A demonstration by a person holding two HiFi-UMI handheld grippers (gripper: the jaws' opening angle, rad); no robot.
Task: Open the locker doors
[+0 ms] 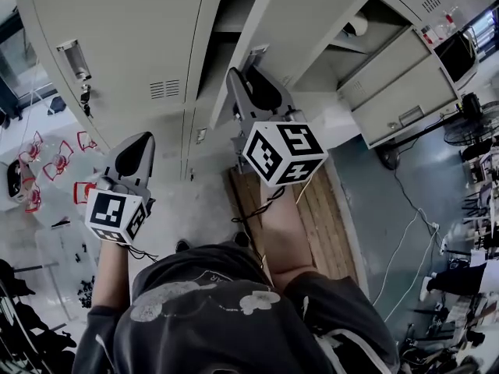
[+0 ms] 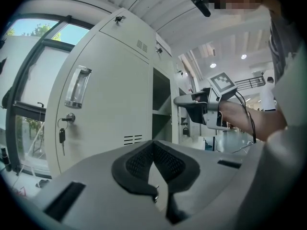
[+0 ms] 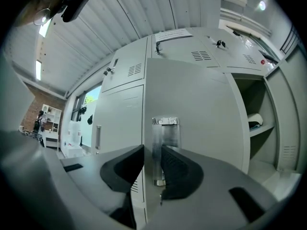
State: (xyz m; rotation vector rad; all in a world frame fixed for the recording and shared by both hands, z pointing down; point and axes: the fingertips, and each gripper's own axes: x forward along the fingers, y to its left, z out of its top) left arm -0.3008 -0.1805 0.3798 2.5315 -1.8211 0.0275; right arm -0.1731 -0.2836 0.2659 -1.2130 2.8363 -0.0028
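A bank of grey lockers [image 1: 117, 22] fills the head view. My right gripper [image 1: 238, 75] reaches level to a half-open locker door [image 1: 292, 22]. In the right gripper view its jaws [image 3: 152, 150] sit either side of that door's chrome handle [image 3: 160, 135], with the pads against it. My left gripper [image 1: 144, 139] hangs lower left, shut with nothing in it, apart from the closed door [image 2: 105, 95]. That door has a recessed handle [image 2: 78, 86] and a key [image 2: 62, 135] in its lock. The left gripper view also shows my left gripper [image 2: 153, 145] and my right gripper [image 2: 192, 104] at the open door.
More lockers [image 1: 390, 68] stand open at the right, with shelves showing. A wooden pallet [image 1: 320, 201] lies on the floor below the right arm. Cables [image 1: 405, 240] and a fan [image 1: 472, 119] are at the right, red chairs [image 1: 47, 162] at the left.
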